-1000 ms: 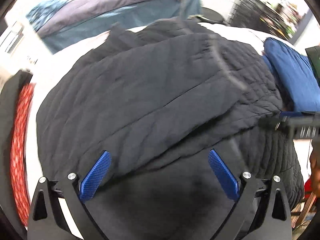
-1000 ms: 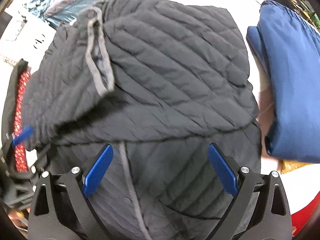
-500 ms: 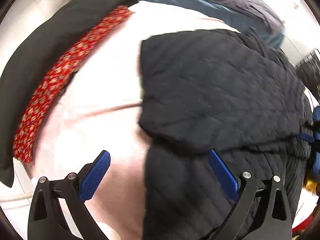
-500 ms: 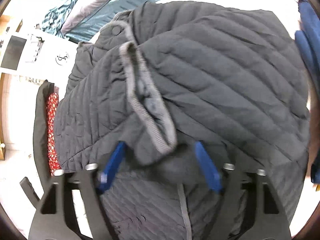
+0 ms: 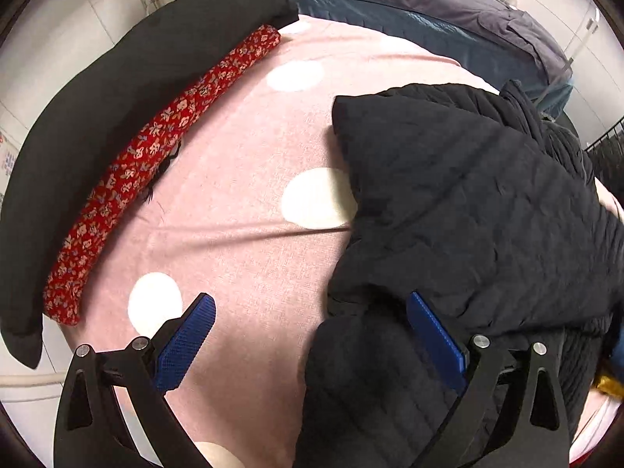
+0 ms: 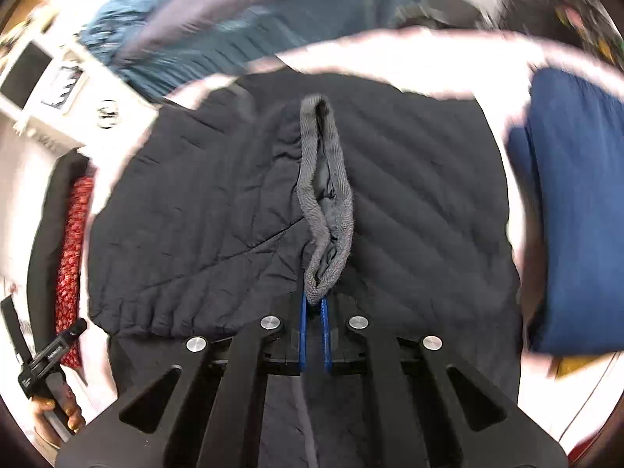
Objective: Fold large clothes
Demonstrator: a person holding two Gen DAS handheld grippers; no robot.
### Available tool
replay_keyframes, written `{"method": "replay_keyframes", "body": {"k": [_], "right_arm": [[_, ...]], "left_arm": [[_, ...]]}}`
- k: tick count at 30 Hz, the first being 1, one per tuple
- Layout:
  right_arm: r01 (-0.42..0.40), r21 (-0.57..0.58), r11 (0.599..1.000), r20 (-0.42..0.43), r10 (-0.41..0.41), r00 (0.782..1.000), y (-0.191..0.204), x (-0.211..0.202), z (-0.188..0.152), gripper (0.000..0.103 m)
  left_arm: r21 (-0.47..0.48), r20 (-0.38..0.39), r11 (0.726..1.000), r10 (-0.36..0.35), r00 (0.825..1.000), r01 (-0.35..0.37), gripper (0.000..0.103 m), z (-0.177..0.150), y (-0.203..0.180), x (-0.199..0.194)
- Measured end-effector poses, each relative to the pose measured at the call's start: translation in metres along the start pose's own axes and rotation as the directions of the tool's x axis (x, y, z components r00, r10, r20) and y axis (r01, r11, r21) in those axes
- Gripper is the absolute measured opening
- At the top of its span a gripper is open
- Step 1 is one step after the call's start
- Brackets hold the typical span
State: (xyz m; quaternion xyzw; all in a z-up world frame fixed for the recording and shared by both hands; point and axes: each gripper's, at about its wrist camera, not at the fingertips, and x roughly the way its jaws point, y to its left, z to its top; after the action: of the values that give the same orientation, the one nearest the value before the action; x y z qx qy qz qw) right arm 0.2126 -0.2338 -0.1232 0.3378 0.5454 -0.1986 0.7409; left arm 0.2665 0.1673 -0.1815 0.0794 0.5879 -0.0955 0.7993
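Black quilted jacket [image 6: 409, 179] lies partly folded on the pink spotted sheet [image 5: 234, 202], filling the 3 o'clock half of the left view. Right gripper [image 6: 314, 335]: fingers clamped on the jacket's grey-trimmed cuff [image 6: 325, 202], dead centre. Left gripper [image 5: 312, 347]: fingers spread wide, empty, over the jacket's edge. Red floral cloth [image 5: 156, 152] on black garment [image 5: 117, 89] at 10 o'clock; blue garment [image 6: 577, 234] at 3 o'clock.
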Motion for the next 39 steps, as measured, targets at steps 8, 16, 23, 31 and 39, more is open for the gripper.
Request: {"method": "replay_keyframes", "body": {"k": [8, 16, 23, 31, 39], "right_arm": [[0.175, 0.119, 0.977, -0.038, -0.172, 0.984, -0.028, 0.008, -0.005, 0.062], [0.239, -0.245, 0.940, 0.129, -0.212, 0.969, 0.054, -0.007, 0.001, 0.079], [0.263, -0.226, 0.938, -0.033, -0.277, 0.960, 0.050, 0.073, 0.003, 0.094], [0.132, -0.093, 0.987, -0.176, -0.147, 0.973, 0.027, 0.118, 0.027, 0.099], [0.178, -0.065, 0.982, -0.194, -0.188, 0.963, 0.043, 0.138, 0.050, 0.099]], "left_arm": [[0.064, 0.072, 0.996, -0.058, 0.996, 0.054, 0.097, 0.013, -0.041, -0.021], [0.296, 0.058, 0.953, -0.082, 0.995, 0.061, 0.097, 0.018, -0.126, -0.001], [0.386, -0.037, 0.922, 0.025, 0.999, -0.009, 0.098, 0.022, -0.164, 0.060], [0.320, -0.114, 0.946, -0.006, 0.993, 0.042, 0.099, 0.032, -0.165, 0.091], [0.281, -0.149, 0.959, 0.001, 0.989, 0.041, 0.099, 0.041, -0.165, 0.104]]}}
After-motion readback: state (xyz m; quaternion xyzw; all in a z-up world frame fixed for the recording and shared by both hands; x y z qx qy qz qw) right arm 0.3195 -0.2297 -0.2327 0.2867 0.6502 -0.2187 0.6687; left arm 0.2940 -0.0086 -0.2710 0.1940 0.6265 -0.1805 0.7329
